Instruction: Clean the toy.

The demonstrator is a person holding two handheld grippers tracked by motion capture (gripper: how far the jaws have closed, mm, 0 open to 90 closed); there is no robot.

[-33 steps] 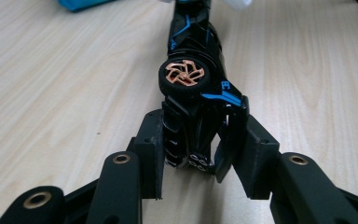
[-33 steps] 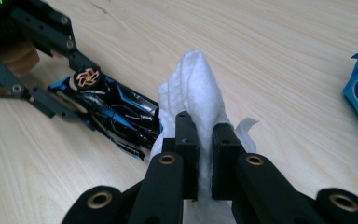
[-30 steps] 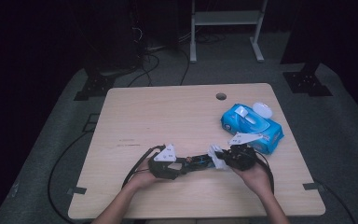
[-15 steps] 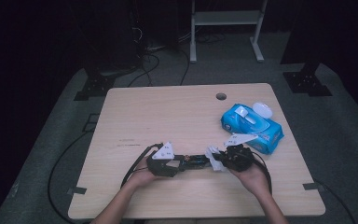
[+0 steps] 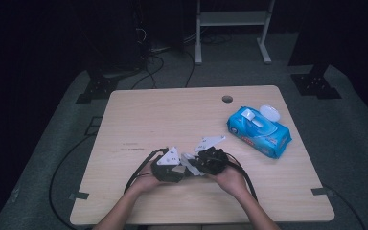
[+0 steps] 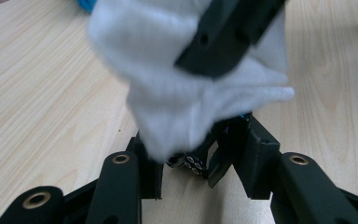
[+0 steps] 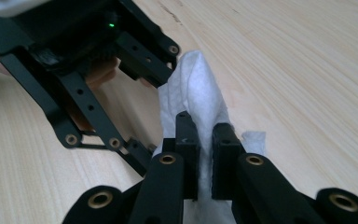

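While both grippers sit nose to nose near the front edge of the table (image 5: pixel 139 120), the white wipe (image 7: pixel 196 93) is bunched up right between them. The right gripper (image 7: pixel 206 140) has its jaws pinched together on a fold of that wipe, which sticks up past the tips like a little crest and spills out a bit on the far side. From the left gripper view, the left gripper (image 6: pixel 198 161) has its jaws drawn in close on the lower end of the same wipe, with a small dark bit sitting in the narrow gap; the cloth hangs down over the left jaw, so I can't tell exactly how much is actually pinched. The other gripper's black jaw cuts across the cloth up top.

Pose-wise, from the high view, the left hand (image 5: pixel 146 181) and right hand (image 5: pixel 230 178) come in from the bottom, forearms angled inward, each gripper pointing at the other and lying low over the wood, grey plates on top.

Room-wise: the blue wipes pack (image 5: pixel 258 130) lies off to the right, well apart from the hands. A cable hole (image 5: pixel 227 99) sits near the far edge. Bare wood stretches left and behind the grippers, and the front edge is close to the wrists.
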